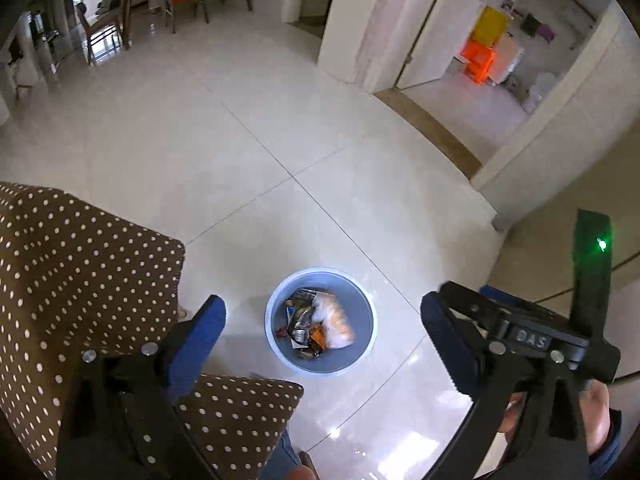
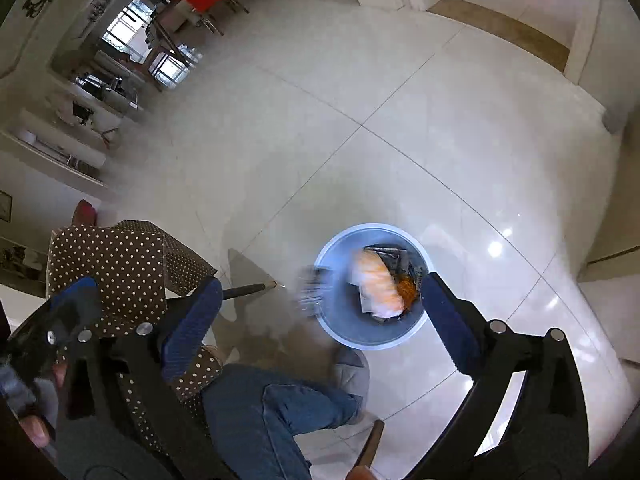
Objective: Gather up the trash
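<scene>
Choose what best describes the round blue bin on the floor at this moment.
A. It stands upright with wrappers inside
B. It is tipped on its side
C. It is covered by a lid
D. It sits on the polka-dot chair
A: the blue bin stands open-topped on the tiled floor, with crumpled wrappers visible inside.

Raised letters "DAS" stand on the black body of the right gripper [image 1: 440, 320], seen from the left wrist.

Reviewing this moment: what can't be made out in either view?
- Blurred thing at the bin rim, right wrist view: motion smear hides what it is.
- Bin contents: wrappers, too small to identify.
- Bin bottom, both views: covered by trash.
</scene>
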Motion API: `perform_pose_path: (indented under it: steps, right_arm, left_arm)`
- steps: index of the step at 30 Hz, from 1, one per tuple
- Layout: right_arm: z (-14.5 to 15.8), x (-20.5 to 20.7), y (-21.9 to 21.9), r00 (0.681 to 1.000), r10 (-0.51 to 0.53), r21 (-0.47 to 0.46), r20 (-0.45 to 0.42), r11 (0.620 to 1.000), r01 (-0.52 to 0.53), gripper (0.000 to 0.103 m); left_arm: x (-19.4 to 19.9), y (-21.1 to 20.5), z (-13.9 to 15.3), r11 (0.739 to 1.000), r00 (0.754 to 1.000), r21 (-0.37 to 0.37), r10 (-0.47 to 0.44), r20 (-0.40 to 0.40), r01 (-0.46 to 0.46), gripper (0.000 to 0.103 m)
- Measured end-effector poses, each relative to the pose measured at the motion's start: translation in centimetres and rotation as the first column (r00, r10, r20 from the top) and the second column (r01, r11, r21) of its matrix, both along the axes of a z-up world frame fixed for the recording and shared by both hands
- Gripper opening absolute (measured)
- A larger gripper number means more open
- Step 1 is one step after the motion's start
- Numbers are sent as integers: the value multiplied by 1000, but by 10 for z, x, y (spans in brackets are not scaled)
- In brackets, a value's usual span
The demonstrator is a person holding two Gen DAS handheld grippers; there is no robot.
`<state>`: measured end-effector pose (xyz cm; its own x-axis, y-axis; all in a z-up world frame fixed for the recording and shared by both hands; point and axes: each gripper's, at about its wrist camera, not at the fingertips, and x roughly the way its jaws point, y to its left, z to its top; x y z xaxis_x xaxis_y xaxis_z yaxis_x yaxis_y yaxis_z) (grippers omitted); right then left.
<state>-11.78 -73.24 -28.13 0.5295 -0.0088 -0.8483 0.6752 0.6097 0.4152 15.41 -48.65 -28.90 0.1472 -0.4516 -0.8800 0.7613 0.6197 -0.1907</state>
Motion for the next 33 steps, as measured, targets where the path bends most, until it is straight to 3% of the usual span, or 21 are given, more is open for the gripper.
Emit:
perform_pose_path:
  steps: [8,14,18,21,24,27,30,33]
  right_arm:
    - [20,6,13,1000,3,-47,23,999,-2,97]
    - [73,14,37,996,23,-128,88,992,-12,97]
    - [116,23,63,989,63,-196,135,980,-35,97]
    - [149,34,91,980,111,-252,168,965,-66,97]
    - [179,47,123,964,171,-300,202,948,-105,97]
    - [207,63,162,943,240,-346,231,926,-151,97]
    - [231,79,205,919,302,-383,252,904,-191,97]
    - [249,92,242,893,366,-416,263,878,-238,97]
  left_arm:
    - [-10,21,31,1000,999,-26,4,36,-3,96]
    - [-25,53,75,995,994,-96,17,107,-7,96]
    - [-37,90,117,988,974,-154,55,219,-22,96]
    - [-44,126,146,980,941,-189,116,319,-57,96]
    - [-47,168,172,969,886,-215,203,417,-121,97]
    - [-47,220,196,943,806,-249,321,497,-222,98]
    - [-45,263,216,916,742,-246,402,536,-318,98]
    - [-41,303,230,881,701,-266,472,534,-390,98]
